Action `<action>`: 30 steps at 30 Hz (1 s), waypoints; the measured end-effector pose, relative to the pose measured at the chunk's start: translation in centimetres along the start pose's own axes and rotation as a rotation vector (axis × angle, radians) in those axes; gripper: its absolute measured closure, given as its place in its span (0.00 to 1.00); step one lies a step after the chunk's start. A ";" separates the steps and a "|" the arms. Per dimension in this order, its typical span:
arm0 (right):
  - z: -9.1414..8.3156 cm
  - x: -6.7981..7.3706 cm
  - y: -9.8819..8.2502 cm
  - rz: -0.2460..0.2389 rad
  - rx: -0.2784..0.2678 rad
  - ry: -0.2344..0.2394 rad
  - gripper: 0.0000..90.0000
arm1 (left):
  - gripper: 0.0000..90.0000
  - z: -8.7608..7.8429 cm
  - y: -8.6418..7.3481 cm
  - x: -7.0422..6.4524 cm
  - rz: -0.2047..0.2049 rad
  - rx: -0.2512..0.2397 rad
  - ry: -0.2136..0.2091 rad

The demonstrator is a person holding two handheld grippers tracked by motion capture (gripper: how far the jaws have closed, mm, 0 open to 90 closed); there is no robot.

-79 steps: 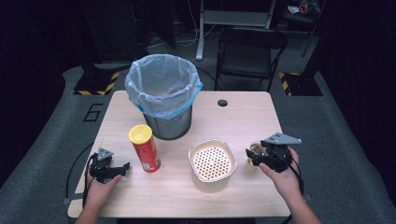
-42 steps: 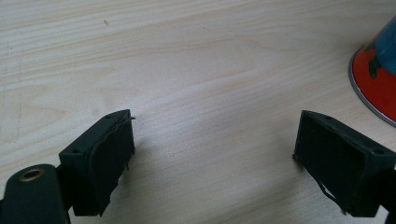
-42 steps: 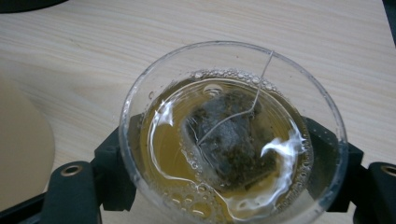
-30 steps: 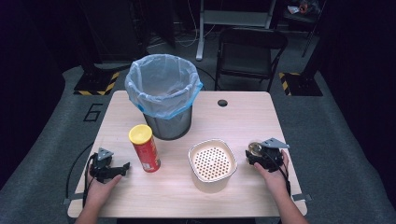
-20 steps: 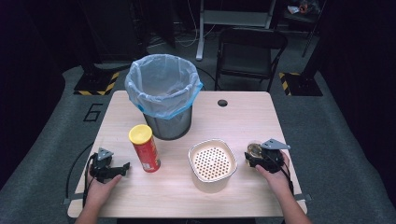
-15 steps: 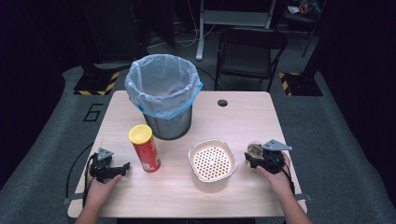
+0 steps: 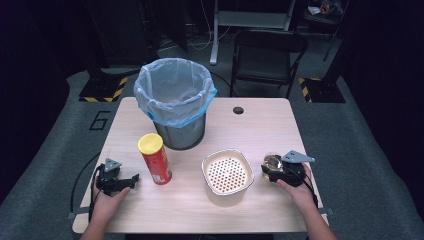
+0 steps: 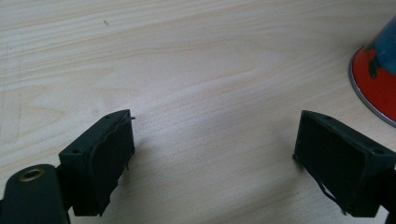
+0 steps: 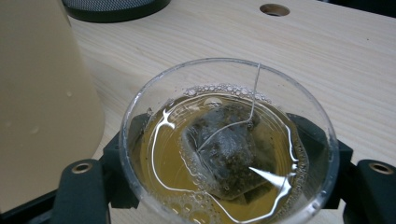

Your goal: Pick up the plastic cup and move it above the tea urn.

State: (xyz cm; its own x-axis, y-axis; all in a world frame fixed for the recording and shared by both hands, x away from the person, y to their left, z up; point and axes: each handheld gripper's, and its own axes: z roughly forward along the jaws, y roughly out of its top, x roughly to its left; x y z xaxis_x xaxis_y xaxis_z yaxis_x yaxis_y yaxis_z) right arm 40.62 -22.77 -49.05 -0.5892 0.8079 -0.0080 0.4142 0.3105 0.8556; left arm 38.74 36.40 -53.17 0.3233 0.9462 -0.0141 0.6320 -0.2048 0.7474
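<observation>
Two black jaws of right gripper clamped either side of glass of tea — tea bag afloat inside, just right of cream strainer bowl on table. Left gripper gaping wide — nothing between, red chip can nearby.

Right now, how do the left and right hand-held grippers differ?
The left hand-held gripper has its jaws spread wide with only bare table between them; the right hand-held gripper has its jaws on either side of a glass of tea with a tea bag in it. The left sits beside the red chip can; the right sits beside the beige strainer bowl. Both are low at the table's near edge.
</observation>
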 end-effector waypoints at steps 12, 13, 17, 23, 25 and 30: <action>0.0 0.2 1.1 -0.074 0.008 0.025 0.35 | 0.13 0.0 0.0 0.0 0.000 0.000 0.000; -0.1 0.2 1.4 -0.080 0.009 0.030 0.36 | 0.13 0.0 0.0 0.0 0.000 0.000 0.000; -0.4 0.1 3.0 -0.102 -0.011 0.047 0.36 | 0.13 0.0 0.0 0.0 0.002 0.005 0.000; -0.6 0.2 5.8 -0.150 -0.036 0.071 0.37 | 0.13 0.0 0.0 0.0 0.002 0.005 0.000; -0.6 0.3 6.8 -0.165 -0.043 0.081 0.37 | 0.13 0.0 0.0 0.0 0.001 0.000 0.000; -0.4 0.8 9.3 -0.194 -0.061 0.099 0.37 | 0.13 0.0 0.0 0.0 0.000 0.000 0.000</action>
State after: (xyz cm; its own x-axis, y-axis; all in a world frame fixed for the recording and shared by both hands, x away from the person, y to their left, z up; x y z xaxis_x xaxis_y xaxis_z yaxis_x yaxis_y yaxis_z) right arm 43.74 -19.47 -40.85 -0.7204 0.6818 -0.1269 0.2456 0.4219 0.8727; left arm 38.75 36.39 -53.17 0.3233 0.9462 -0.0140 0.6318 -0.2048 0.7476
